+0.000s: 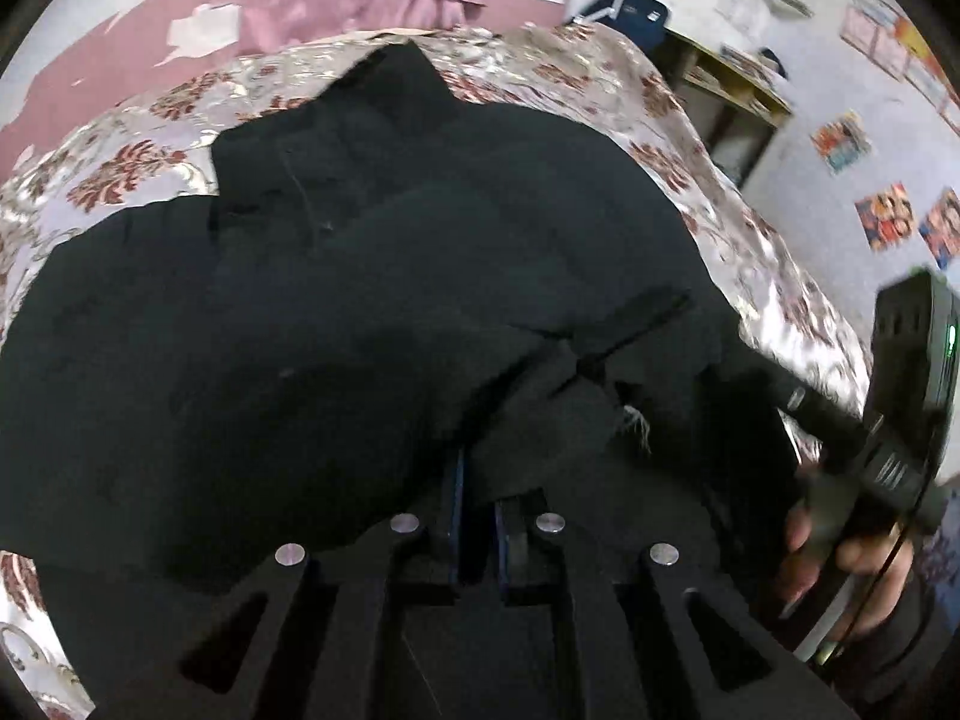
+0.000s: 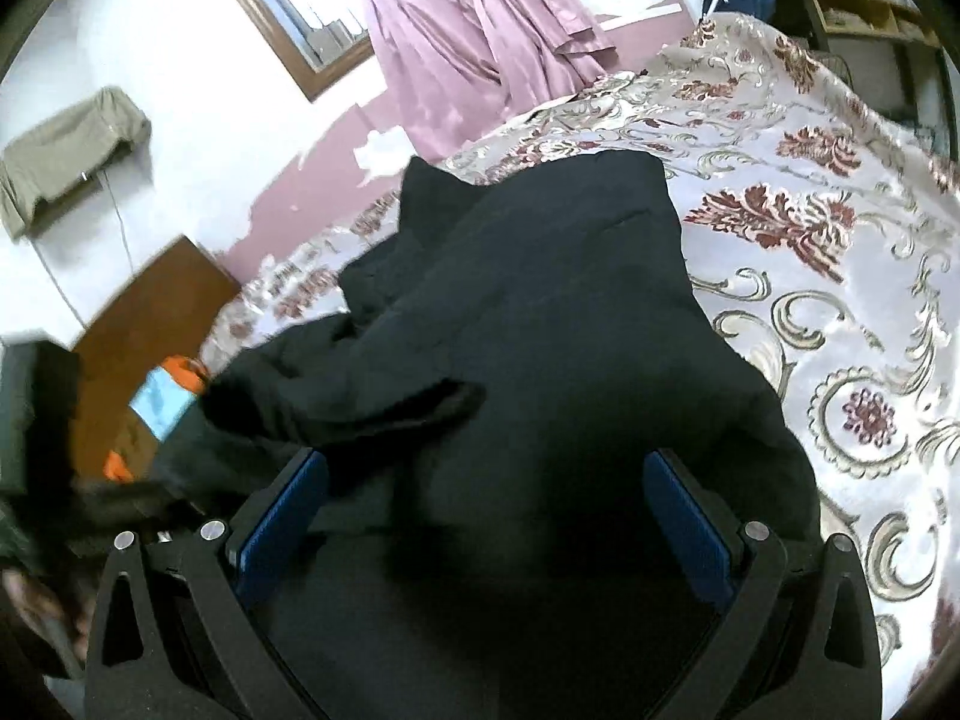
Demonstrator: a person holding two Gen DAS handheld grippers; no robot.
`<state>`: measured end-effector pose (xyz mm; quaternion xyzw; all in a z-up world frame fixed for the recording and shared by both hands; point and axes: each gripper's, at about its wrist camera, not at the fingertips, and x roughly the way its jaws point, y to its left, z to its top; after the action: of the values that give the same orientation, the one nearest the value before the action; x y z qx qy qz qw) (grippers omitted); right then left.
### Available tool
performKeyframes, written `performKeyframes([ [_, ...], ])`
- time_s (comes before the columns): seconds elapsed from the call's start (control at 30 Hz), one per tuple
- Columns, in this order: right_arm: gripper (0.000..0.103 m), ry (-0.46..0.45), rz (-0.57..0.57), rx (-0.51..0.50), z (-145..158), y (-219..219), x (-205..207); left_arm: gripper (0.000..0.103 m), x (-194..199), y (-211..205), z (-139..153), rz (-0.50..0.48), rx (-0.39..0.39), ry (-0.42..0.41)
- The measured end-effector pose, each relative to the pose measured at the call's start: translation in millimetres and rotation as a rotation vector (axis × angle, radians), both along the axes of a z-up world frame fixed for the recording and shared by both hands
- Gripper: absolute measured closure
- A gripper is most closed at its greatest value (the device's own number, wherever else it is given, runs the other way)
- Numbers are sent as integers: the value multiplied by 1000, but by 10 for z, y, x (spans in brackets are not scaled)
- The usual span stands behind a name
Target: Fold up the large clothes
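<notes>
A large black garment point(image 1: 360, 276) lies rumpled on a bed with a floral cover point(image 1: 138, 162). My left gripper point(image 1: 480, 480) is shut on a fold of the black garment at its near edge, with cloth bunched over the blue pads. In the right wrist view the same garment point(image 2: 540, 312) spreads ahead, and my right gripper point(image 2: 486, 480) is open just above it, blue pads point(image 2: 690, 516) wide apart with nothing between them. The right gripper's body point(image 1: 900, 396) shows at the right edge of the left wrist view, held in a hand.
The floral bed cover point(image 2: 810, 240) stretches to the right of the garment. Pink curtains point(image 2: 480, 30) hang by the far wall. A wooden cabinet point(image 2: 150, 324) stands left of the bed and shelves point(image 1: 732, 90) stand at the far right.
</notes>
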<state>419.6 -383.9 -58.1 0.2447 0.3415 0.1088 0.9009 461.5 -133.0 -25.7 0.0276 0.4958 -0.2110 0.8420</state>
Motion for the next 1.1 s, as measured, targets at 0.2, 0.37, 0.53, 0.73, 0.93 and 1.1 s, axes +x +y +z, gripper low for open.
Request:
performKeyframes([
  [0.2, 1, 36, 7, 132, -122, -126, -13, 87, -129, -37, -118, -87, 35, 20],
  [0.37, 1, 63, 23, 144, -214, -82, 11, 29, -227, -19, -182, -126, -7, 68],
  [0.53, 1, 82, 55, 124, -207, 0, 20, 18, -499, -49, -243, -160, -17, 33],
  [0.73, 1, 108, 61, 99, -152, 59, 43, 18, -788, 338, -185, -61, -104, 7],
  [0.93, 1, 142, -5, -36, -111, 199, 24, 17, -989, 1139, -43, 210, -56, -90],
  [1.1, 12, 161, -12, -75, 7, 358, -24, 16, -962, 1922, 82, 421, -141, -151],
])
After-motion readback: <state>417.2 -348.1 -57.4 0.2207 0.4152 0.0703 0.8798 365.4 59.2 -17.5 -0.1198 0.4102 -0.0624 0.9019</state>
